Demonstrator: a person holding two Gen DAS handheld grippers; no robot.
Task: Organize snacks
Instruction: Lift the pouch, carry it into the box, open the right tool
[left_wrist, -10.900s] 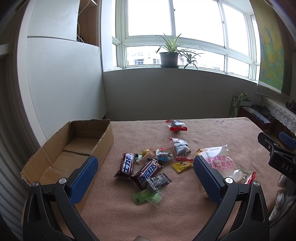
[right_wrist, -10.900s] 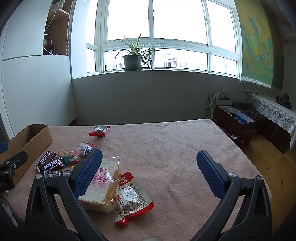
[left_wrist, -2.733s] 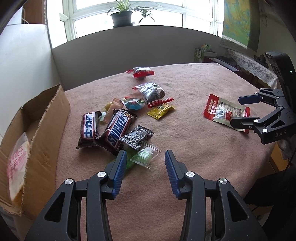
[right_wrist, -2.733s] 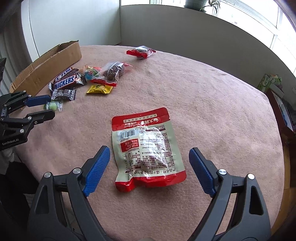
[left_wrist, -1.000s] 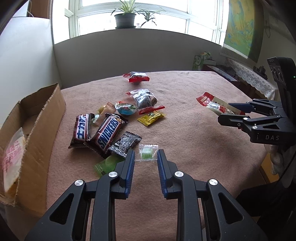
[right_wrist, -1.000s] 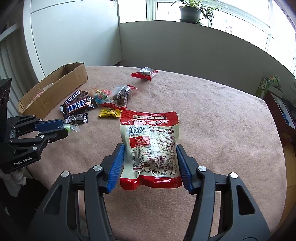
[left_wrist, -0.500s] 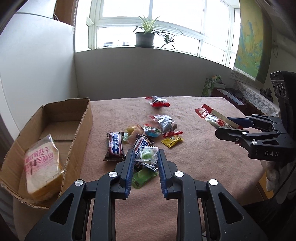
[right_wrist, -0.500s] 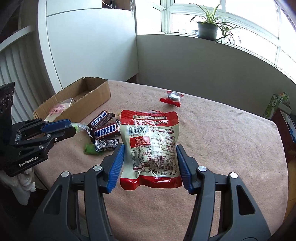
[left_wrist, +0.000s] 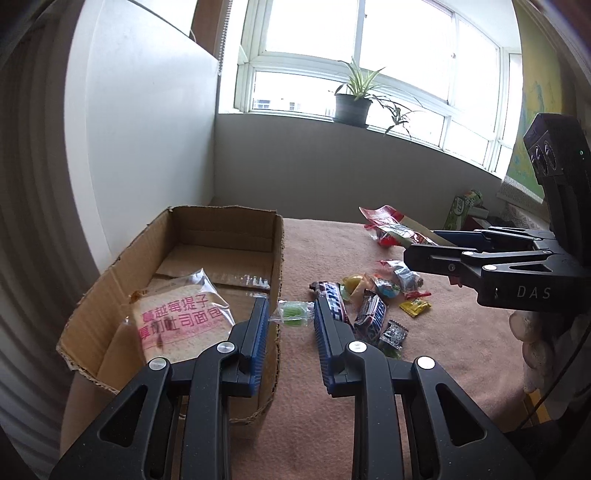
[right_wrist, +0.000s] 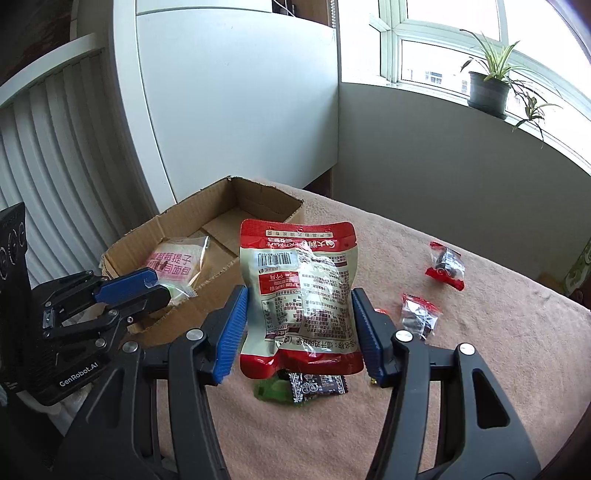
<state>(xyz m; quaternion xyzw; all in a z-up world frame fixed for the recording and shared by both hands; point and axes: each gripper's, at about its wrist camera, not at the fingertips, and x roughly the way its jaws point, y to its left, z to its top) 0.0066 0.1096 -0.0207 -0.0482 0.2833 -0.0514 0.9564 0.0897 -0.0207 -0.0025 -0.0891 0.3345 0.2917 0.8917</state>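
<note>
In my left gripper (left_wrist: 290, 317) I pinch a small clear-wrapped green candy (left_wrist: 292, 313) between the blue pads, jaws closed on its wrapper ends, holding it in the air just beside the near right wall of the cardboard box (left_wrist: 166, 243). My right gripper (right_wrist: 299, 325) has its jaws clamped on both side edges of a red-and-white snack pouch (right_wrist: 301, 295), held upright above the desk (right_wrist: 480, 369) with its printed back toward the camera; in the right wrist view the box (right_wrist: 236, 206) sits behind it to the left. Inside the box lies a bagged slice of bread (left_wrist: 181, 321) with pink lettering, resting toward the near end. The rest of the snacks lie in a loose cluster on the pink cloth to the right of the box: two Snickers bars (left_wrist: 371, 315), a black patterned packet (left_wrist: 395, 334), a yellow sachet (left_wrist: 415, 306), and a dark clear-wrapped bag (right_wrist: 421, 315). A red-ended packet (right_wrist: 445, 266) lies apart, farther back. A potted plant (left_wrist: 352, 103) stands on the windowsill.
</note>
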